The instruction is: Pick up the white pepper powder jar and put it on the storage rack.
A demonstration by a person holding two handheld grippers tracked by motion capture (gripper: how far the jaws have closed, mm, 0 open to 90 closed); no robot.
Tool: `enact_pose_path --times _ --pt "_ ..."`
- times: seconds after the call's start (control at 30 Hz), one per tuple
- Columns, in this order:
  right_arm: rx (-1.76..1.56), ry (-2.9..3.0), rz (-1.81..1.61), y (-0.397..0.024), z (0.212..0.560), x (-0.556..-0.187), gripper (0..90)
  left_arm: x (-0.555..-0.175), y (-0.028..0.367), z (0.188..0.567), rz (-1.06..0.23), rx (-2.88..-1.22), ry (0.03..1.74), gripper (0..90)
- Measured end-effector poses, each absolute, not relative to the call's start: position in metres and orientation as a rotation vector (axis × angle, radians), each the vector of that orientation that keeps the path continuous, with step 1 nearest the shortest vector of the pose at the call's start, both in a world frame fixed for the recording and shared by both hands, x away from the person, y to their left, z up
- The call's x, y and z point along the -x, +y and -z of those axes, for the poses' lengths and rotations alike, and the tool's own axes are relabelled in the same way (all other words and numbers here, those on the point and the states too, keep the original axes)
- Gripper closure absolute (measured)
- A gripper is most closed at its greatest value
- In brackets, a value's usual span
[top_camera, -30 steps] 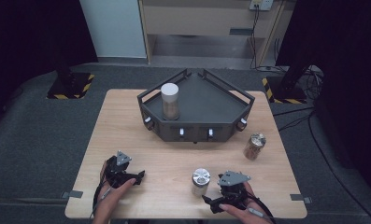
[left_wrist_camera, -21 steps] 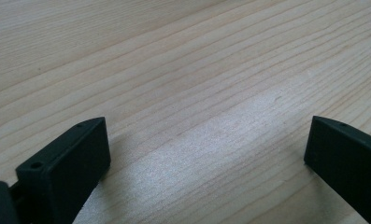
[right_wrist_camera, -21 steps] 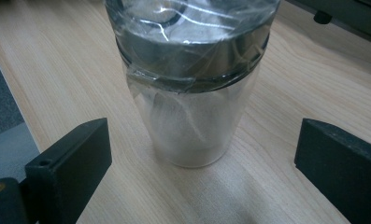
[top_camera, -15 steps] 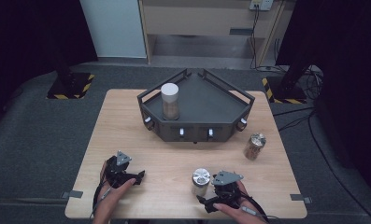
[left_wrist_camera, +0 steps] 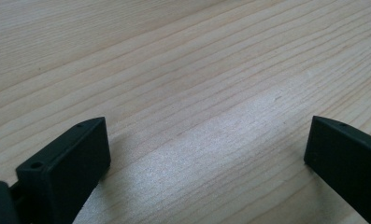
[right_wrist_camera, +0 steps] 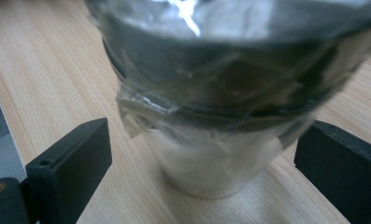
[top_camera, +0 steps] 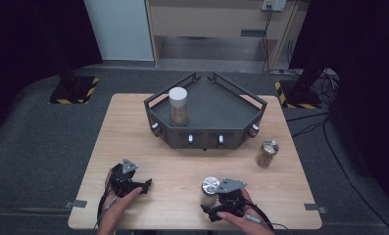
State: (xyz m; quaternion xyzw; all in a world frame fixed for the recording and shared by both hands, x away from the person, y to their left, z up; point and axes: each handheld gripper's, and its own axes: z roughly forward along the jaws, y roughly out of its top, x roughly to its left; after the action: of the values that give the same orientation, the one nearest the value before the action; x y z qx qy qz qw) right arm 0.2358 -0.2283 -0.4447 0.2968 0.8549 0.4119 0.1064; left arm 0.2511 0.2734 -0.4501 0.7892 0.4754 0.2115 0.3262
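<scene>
Wooden table (top_camera: 148,127) bears grey tray (top_camera: 231,110); foil-lidded cup (top_camera: 209,191); tin (top_camera: 267,153).

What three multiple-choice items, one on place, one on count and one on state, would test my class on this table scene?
1. Where does the white-lidded jar stand?
A. On the dark tray
B. On the bare table
C. On the floor

2. How many containers are in the high view?
A. Two
B. Three
C. Five

3. How is the right gripper set?
A. Shut, away from everything
B. Open around the foil-topped cup
C. Holding the cup aloft

Key: 1 A, the jar stands inside the tray's railed edge. 2 B, there are the jar, the cup and a can at the table's right. 3 B, in the right gripper view gaps show between both jaws and the cup, which rests on the wood.
</scene>
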Motion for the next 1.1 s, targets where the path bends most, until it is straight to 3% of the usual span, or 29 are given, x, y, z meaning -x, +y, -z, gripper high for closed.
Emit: enact_pose_path --times 0.77,1.1 --pt "-0.876 2.495 -1.248 -0.222 0.461 -0.238 10.0 -0.251 0.273 0.45 -0.555 -2.068 1.246 0.0" --pt "-0.87 2.458 -1.265 -0.222 0.462 -0.235 22.5 -0.251 0.273 0.45 -0.555 -2.068 1.245 0.0"
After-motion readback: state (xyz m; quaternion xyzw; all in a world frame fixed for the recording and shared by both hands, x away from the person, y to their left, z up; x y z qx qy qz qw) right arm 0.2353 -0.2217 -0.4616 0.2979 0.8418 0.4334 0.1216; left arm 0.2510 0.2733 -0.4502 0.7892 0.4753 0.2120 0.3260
